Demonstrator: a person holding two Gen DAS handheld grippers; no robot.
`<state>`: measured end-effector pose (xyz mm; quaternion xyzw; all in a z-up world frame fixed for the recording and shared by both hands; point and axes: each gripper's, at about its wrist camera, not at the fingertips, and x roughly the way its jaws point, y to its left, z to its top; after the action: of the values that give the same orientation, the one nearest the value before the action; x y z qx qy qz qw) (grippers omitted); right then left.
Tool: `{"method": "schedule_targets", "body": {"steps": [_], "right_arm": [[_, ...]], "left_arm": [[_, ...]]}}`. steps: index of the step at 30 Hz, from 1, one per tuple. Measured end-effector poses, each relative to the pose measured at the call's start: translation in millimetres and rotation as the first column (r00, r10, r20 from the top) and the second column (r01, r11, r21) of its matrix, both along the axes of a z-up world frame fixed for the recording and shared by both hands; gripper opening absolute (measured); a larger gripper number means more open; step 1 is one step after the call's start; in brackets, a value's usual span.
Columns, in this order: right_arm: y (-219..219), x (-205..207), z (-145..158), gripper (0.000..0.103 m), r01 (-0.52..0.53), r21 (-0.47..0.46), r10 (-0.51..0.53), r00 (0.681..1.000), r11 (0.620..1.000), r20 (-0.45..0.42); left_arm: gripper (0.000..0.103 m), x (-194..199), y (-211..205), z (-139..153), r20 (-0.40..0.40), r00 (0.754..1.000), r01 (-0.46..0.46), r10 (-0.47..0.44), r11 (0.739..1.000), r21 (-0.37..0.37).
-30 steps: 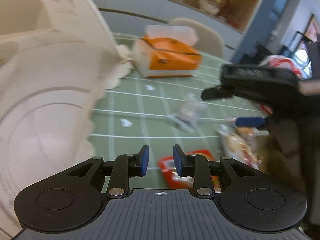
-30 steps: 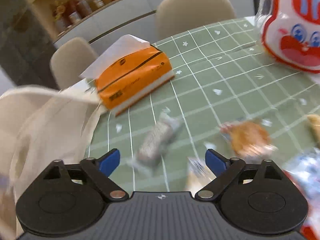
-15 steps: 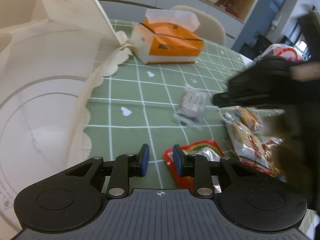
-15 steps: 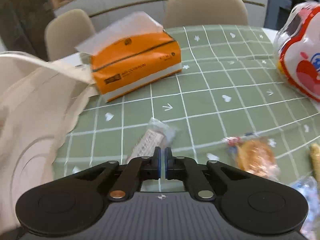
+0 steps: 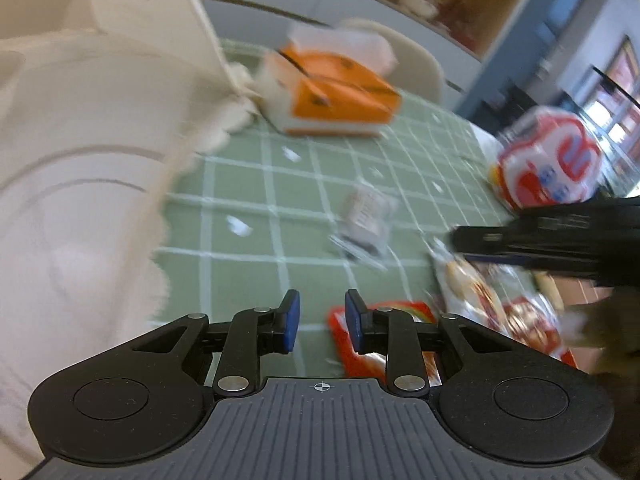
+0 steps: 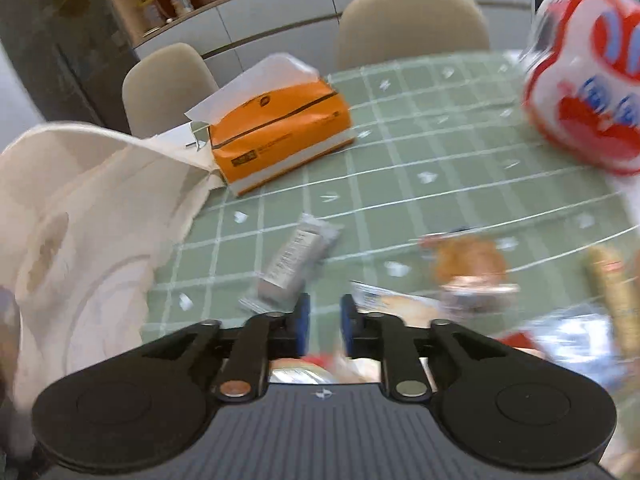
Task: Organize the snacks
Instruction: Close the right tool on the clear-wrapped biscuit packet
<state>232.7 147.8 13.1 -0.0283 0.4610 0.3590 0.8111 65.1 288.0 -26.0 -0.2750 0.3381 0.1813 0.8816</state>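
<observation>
A cream cloth bag (image 5: 80, 168) lies open at the left of the green checked tablecloth (image 5: 256, 248); it also shows in the right wrist view (image 6: 80, 208). A grey wrapped snack bar (image 5: 366, 220) (image 6: 292, 264) lies mid-table. A red snack packet (image 5: 380, 336) lies just beyond my left gripper (image 5: 318, 320), which is slightly open and empty. Clear-wrapped pastries (image 5: 468, 284) (image 6: 468, 264) lie at the right. My right gripper (image 6: 322, 320) is slightly open and empty above the snacks, and appears in the left wrist view (image 5: 552, 236).
An orange tissue box (image 5: 332, 96) (image 6: 276, 136) stands at the back beside the bag. A red and white rabbit-face package (image 5: 548, 164) (image 6: 588, 92) sits at the right. Beige chairs (image 6: 412, 24) stand behind the table. A wrapped stick snack (image 6: 612, 292) lies at far right.
My right gripper went from wide open to shut, then opened slightly, staying empty. Both cameras shifted and the views are blurred. The left gripper's gap is unchanged.
</observation>
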Motion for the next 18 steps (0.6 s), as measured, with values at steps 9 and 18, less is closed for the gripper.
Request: {"method": "schedule_targets", "body": {"steps": [9,18], "right_arm": [[81.2,16.1,-40.7,0.061,0.164,-0.062,-0.163,0.986,0.984,0.019],[94.8,-9.2,-37.1,0.039,0.037,-0.230,-0.004,0.990,0.973,0.140]], "left_arm": [[0.029,2.6,13.0,-5.2,-0.059,0.998,-0.026,0.027,1.000,0.015],[0.029,-1.0,19.7,-4.1,-0.055,0.997,-0.051,0.052,0.999,0.010]]}}
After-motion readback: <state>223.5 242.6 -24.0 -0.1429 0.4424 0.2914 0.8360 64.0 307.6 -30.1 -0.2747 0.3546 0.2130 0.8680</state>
